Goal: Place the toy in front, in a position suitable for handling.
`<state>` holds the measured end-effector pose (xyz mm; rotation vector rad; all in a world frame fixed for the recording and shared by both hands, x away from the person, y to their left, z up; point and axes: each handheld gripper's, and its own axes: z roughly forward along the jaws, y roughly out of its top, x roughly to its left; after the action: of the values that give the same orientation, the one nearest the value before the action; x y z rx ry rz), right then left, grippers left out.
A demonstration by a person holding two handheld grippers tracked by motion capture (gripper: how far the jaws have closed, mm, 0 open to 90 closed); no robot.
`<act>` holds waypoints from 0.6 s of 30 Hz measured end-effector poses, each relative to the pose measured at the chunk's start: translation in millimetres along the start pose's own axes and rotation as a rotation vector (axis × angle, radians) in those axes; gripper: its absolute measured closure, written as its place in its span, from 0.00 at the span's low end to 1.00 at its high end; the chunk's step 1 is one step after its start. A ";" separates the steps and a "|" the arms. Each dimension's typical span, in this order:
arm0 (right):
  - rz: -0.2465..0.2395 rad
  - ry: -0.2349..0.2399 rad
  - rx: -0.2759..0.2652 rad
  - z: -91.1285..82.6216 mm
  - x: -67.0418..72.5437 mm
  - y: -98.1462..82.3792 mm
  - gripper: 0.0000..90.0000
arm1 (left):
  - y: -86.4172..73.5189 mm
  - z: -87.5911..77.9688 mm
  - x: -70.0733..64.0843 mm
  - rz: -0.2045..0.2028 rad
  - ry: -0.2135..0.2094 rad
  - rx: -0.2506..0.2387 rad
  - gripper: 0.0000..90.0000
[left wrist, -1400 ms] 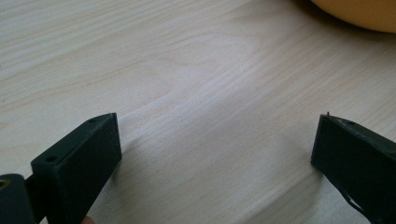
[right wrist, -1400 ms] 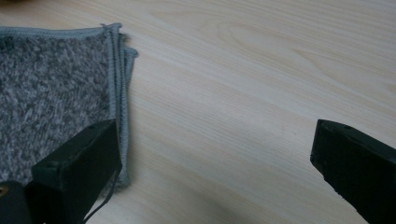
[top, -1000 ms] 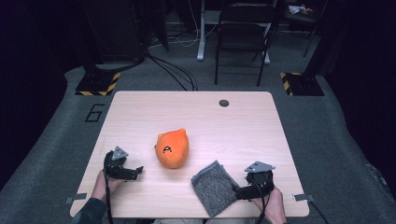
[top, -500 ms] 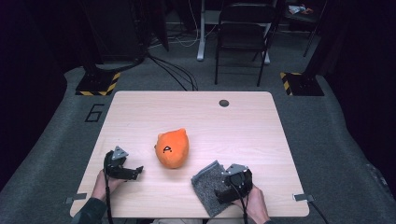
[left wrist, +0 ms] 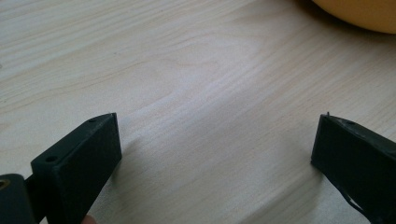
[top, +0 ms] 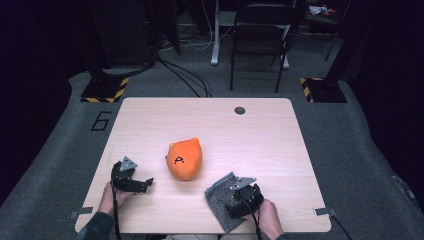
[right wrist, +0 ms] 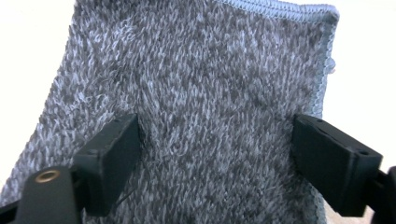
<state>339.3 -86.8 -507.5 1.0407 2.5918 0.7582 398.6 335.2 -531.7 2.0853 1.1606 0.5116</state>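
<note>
Right tool (right wrist: 217, 154) sits low over the grey cloth (right wrist: 196, 93), its jaws spread to either side of the fuzzy pile and just now closing in, with the fabric between them but not yet pinched. That cloth (top: 222, 200) lies flat near the front edge of the tabletop (top: 260, 140), right of centre, so the pick-up looks barely begun: the grasp and everything after it remain. Just left of it sits an orange plush toy (top: 184, 159), untouched. Farther left, the left tool (top: 145, 184) rests on bare wood with jaws wide open and holding nothing.
</note>
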 end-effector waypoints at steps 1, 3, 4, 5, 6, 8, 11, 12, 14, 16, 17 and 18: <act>0.000 0.001 -0.001 -0.2 0.0 0.0 0.22 | 0.0 0.0 -0.1 0.000 0.000 0.000 0.01; 0.005 0.002 -0.006 -0.3 0.2 -0.5 0.23 | -0.2 -0.1 -0.1 -0.001 0.001 -0.001 0.01; 0.009 -0.002 -0.014 -0.5 0.5 -1.2 0.27 | -0.2 0.0 -0.2 0.000 0.004 -0.003 0.01; 0.002 0.003 -0.017 -2.8 -0.7 -1.7 0.36 | -0.2 0.0 -0.2 0.000 0.004 -0.002 0.01; 0.006 0.005 -0.022 -3.5 -1.5 -2.2 0.41 | -0.2 0.0 -0.2 0.000 0.004 -0.002 0.01; 0.015 0.003 -0.033 -5.0 -4.5 -3.6 0.51 | -0.3 0.1 -0.3 -0.002 0.003 -0.003 0.01; 0.021 -0.001 -0.050 -5.9 -8.7 -5.4 0.60 | -0.3 0.0 -0.2 -0.001 0.003 -0.002 0.01; 0.015 -0.004 -0.049 -6.5 -9.4 -5.8 0.62 | -0.2 0.0 -0.2 0.000 0.004 -0.002 0.01; 0.009 -0.002 -0.053 -6.6 -9.8 -6.2 0.64 | -0.2 0.0 -0.2 0.000 0.004 -0.002 0.01; 0.000 -0.001 -0.065 -6.6 -8.1 -7.2 0.70 | -0.1 -0.3 -0.3 0.000 0.006 0.001 0.01; -0.009 -0.003 -0.068 -6.8 -6.9 -7.1 0.72 | -0.3 0.0 -0.3 -0.001 0.005 -0.003 0.01; -0.017 -0.003 -0.064 -7.1 -6.1 -7.1 0.73 | -0.3 0.0 -0.3 -0.002 0.004 -0.002 0.01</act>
<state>336.7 -98.1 -505.3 0.9991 2.5531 0.8287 398.3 335.1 -531.9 2.0821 1.1640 0.5160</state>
